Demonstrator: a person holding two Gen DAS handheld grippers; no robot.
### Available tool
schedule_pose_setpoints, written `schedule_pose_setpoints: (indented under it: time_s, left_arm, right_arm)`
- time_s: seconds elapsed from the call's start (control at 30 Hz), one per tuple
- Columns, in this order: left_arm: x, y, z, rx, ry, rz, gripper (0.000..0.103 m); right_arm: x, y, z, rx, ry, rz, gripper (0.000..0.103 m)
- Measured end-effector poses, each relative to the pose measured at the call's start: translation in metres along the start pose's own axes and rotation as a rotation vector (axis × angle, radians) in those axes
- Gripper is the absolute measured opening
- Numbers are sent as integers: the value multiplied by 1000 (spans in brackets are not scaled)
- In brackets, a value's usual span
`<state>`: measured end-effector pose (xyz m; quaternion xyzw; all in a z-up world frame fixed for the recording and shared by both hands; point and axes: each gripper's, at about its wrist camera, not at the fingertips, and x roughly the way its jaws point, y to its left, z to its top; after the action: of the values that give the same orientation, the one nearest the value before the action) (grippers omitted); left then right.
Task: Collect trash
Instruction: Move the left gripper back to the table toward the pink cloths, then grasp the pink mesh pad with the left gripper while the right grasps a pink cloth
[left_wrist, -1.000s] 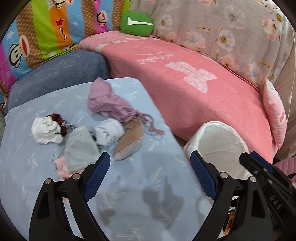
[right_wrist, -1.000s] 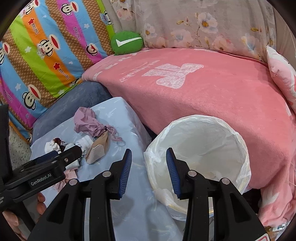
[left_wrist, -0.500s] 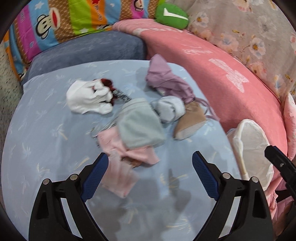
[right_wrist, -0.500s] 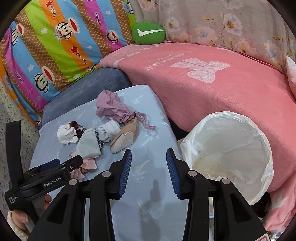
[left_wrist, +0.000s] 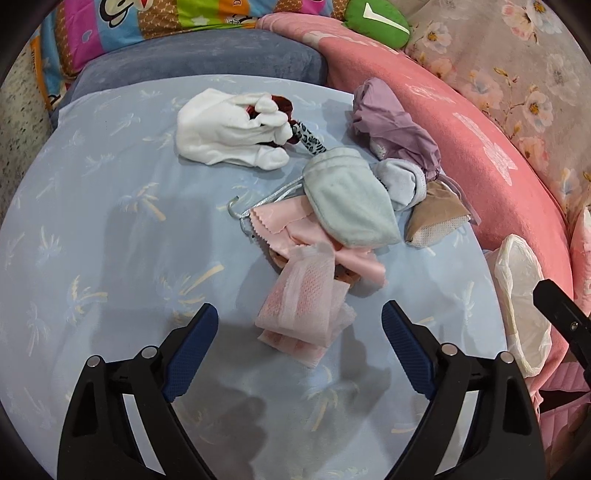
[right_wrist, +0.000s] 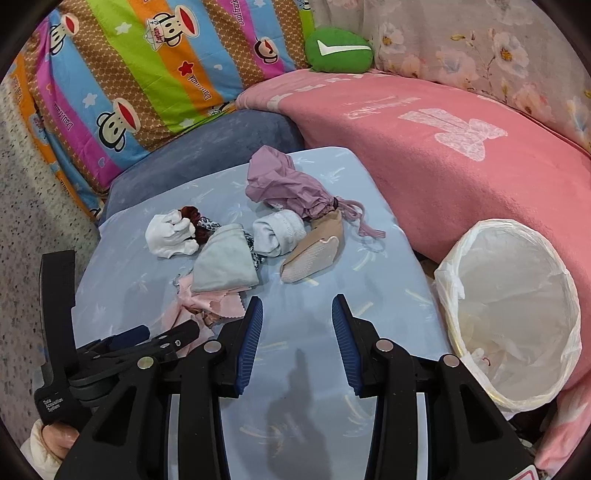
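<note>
Left gripper (left_wrist: 299, 328), black with blue ribbed pads, at the bottom of the left wrist view: jaws spread wide and closing slightly, nothing gripped; the crumpled pink mesh fabric strip (left_wrist: 303, 299) lies on the table between and just past the fingertips, not touched. Right gripper (right_wrist: 297, 332), bottom centre of the right wrist view: jaws partly apart, empty, bare table between the pads. Light blue palm-print tablecloth (left_wrist: 92, 221) covers the table. Pile at centre of the left view: pale green-grey cloth pouch (left_wrist: 347, 203) on top of a pink pinked-edge cloth (left_wrist: 284, 225), a rolled light blue sock (left_wrist: 402, 181) just right of the pouch, a tan mesh-soled sock (left_wrist: 436, 218) further right, and a folded mauve umbrella (left_wrist: 391, 122) at upper right. White cotton glove (left_wrist: 229, 129) at upper centre, touching a dark red scrunchie (left_wrist: 284, 107). White-lined round trash bin (right_wrist: 513, 310) stands off the table's right edge, at right of the right view, against a pink blanket-covered sofa (right_wrist: 443, 147). Green round cushion (right_wrist: 338, 50) at the top.
</note>
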<state>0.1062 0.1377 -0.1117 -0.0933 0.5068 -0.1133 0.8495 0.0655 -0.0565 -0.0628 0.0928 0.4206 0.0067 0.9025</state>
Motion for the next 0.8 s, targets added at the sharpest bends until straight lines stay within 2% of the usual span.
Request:
schedule_pose_setpoints:
  time_s: [0.07, 0.2, 0.27, 0.33, 0.43, 0.53, 0.8]
  left_arm:
    - [3, 4, -1, -7, 16, -26, 72]
    - [8, 11, -2, -35, 45, -73, 56]
    - [10, 15, -2, -53, 54, -92, 41]
    - [10, 19, -2, -66, 63, -113, 36]
    - [7, 23, -1, -67, 54, -123, 21]
    - [0, 28, 0, -69, 35, -122, 18]
    - [-17, 35, 16, -61, -28, -86, 18]
  right_arm:
    - [4, 6, -1, -5, 9, 8, 39]
    - [11, 16, -5, -20, 27, 21, 39]
    - [15, 21, -5, -27, 35, 26, 39]
    - [20, 26, -6, -32, 45, 38, 39]
    - [28, 32, -7, -40, 60, 47, 39]
    - [35, 41, -8, -58, 71, 55, 39]
    - [60, 62, -7, -81, 115, 95, 39]
